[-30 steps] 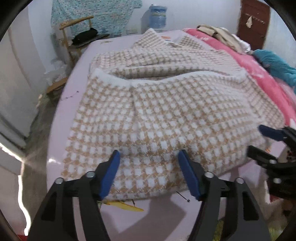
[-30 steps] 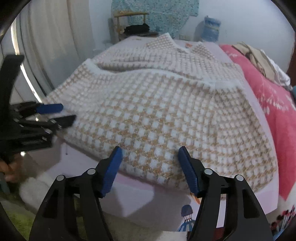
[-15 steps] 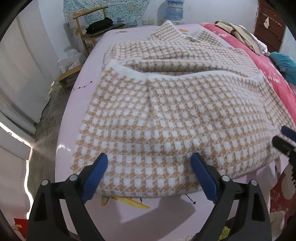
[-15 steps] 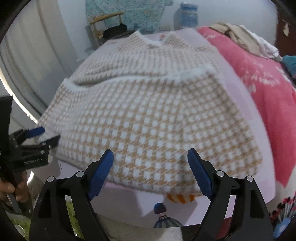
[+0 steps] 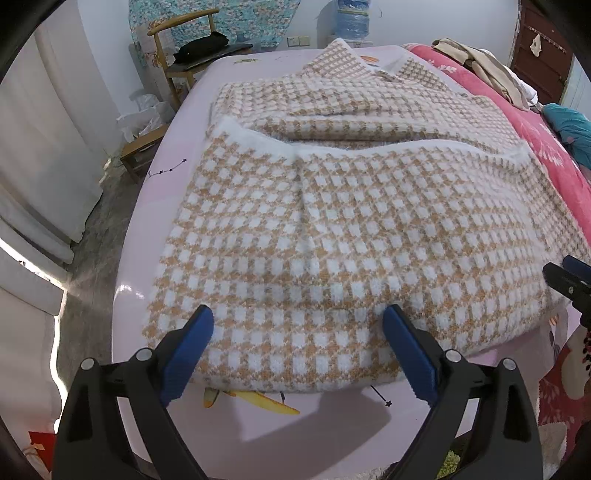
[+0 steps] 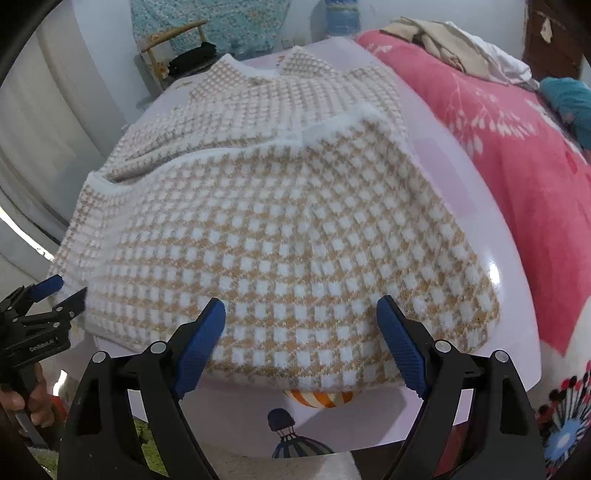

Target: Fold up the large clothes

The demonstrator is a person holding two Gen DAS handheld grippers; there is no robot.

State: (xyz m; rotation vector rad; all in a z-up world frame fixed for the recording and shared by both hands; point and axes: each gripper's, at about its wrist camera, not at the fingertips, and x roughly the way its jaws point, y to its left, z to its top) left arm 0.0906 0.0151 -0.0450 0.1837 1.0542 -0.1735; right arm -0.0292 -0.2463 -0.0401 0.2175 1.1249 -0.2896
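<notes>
A tan-and-white checked garment (image 5: 351, 221) lies on the pink bed sheet (image 5: 147, 206), its lower half folded up over the upper part, with the white-trimmed hem across the middle. My left gripper (image 5: 299, 325) hovers open over the near fold edge, nothing between its blue pads. My right gripper (image 6: 301, 317) is over the same garment (image 6: 280, 236) near its right corner. Its jaws are opening, with no cloth pinched between them. Each gripper shows in the other's view: the right gripper (image 5: 561, 269) at the right edge, the left gripper (image 6: 66, 291) at the left with a hand on its handle.
A wooden chair (image 5: 199, 48) with a dark item stands beyond the bed's far left corner, a water bottle (image 5: 354, 14) beside it. A pink blanket (image 6: 517, 140) covers the bed's right side, with loose clothes (image 6: 454, 44) piled on it. Bare floor lies left of the bed.
Both pairs of jaws have spread wider above the near fold. The right gripper has slid right along the garment's near edge and rolled; the left one stayed put.
</notes>
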